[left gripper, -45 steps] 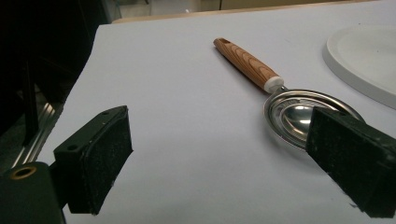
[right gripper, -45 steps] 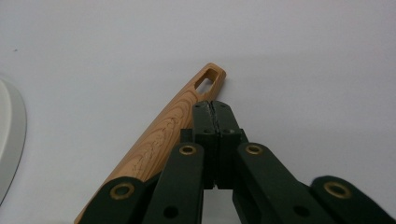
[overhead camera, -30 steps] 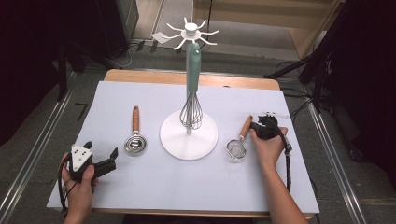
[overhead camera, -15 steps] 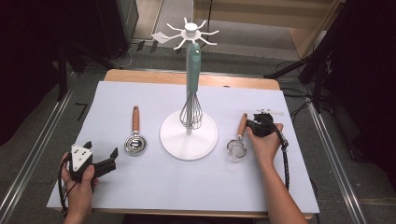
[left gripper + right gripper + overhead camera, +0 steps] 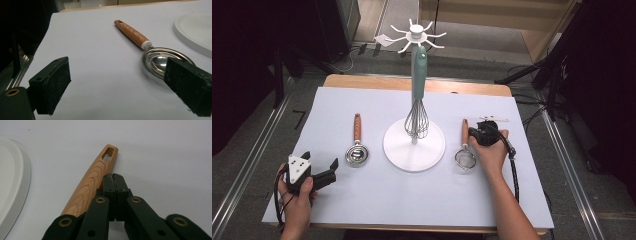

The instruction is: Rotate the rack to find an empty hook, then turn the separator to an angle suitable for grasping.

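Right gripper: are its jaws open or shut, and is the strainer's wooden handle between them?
Shut. In the right gripper view the right gripper has its jaws pressed together, nothing between them; the wooden handle lies beside them.

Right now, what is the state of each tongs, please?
Left tongs: open, holding nothing.
Right tongs: closed, empty, beside the strainer's wooden handle.
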### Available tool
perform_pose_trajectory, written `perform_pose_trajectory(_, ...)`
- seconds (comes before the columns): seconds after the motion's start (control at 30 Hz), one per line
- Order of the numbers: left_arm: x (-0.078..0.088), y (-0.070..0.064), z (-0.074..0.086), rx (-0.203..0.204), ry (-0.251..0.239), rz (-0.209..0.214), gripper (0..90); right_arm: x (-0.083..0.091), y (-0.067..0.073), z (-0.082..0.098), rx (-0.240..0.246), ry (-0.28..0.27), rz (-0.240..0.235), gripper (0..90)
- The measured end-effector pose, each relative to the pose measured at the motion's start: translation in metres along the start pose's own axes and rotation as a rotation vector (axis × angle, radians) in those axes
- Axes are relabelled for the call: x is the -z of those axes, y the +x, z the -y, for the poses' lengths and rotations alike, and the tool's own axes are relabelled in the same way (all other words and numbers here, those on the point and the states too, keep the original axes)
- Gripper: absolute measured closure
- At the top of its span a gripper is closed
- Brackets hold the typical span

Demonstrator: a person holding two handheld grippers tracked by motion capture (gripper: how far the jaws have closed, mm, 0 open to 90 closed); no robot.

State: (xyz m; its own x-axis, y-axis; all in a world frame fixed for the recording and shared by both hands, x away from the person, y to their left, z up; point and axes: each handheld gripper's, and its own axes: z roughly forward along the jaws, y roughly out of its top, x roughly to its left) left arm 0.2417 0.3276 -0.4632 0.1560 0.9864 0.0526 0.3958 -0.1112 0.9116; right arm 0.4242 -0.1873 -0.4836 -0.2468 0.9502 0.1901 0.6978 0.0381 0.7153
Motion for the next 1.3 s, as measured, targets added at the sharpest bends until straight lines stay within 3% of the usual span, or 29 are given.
perform_pose_trajectory(0.27, 0.000, 0.000, 0.000, 0.000, 0.000, -0.001, 7.7, -0.003, 0.009, -0.002, 0.075, 0.020, -0.044, 90.0)
perform_pose_trajectory(0.4, 0.000, 0.000, 0.000, 0.000, -0.003, -0.001, 7.7, -0.003, 0.010, -0.003, 0.076, 0.020, -0.048, 90.0)
perform_pose_trajectory(0.43, 0.000, 0.000, 0.000, 0.001, -0.003, -0.002, 7.7, -0.003, 0.009, -0.003, 0.062, 0.023, -0.048, 90.0)
perform_pose_trajectory(0.47, 0.000, 0.000, 0.000, 0.003, -0.004, 0.000, 7.7, -0.002, 0.008, -0.004, 0.045, 0.020, -0.042, 81.7)
perform_pose_trajectory(0.5, 0.000, 0.000, 0.000, 0.003, -0.004, 0.000, 7.7, -0.002, 0.008, -0.004, 0.045, 0.020, -0.042, 81.7)
perform_pose_trajectory(0.53, 0.000, 0.000, 0.000, 0.004, -0.003, 0.001, 7.7, 0.001, 0.006, -0.005, 0.014, 0.013, -0.043, 77.7)
perform_pose_trajectory(0.67, 0.000, 0.000, 0.000, 0.002, -0.001, 0.001, 7.7, 0.006, 0.005, -0.008, -0.003, -0.004, -0.044, 69.5)
perform_pose_trajectory(0.73, 0.000, 0.000, 0.000, 0.001, -0.003, -0.001, 7.7, 0.013, 0.008, -0.012, -0.036, -0.006, -0.052, 62.5)
perform_pose_trajectory(0.9, 0.000, 0.000, 0.000, -0.003, 0.000, -0.004, 7.7, 0.018, 0.013, -0.014, -0.043, 0.008, -0.047, 62.1)
perform_pose_trajectory(1.03, -0.002, -0.001, 0.000, -0.007, 0.010, -0.002, 7.7, 0.019, 0.019, -0.015, -0.069, 0.052, -0.050, 67.0)
perform_pose_trajectory(1.13, -0.002, -0.001, -0.001, -0.004, 0.013, 0.002, 7.7, 0.018, 0.021, -0.015, -0.097, 0.085, -0.080, 67.3)
perform_pose_trajectory(1.3, -0.002, -0.001, -0.001, -0.004, 0.013, 0.003, 7.7, 0.018, 0.027, -0.014, -0.098, 0.112, -0.074, 67.9)
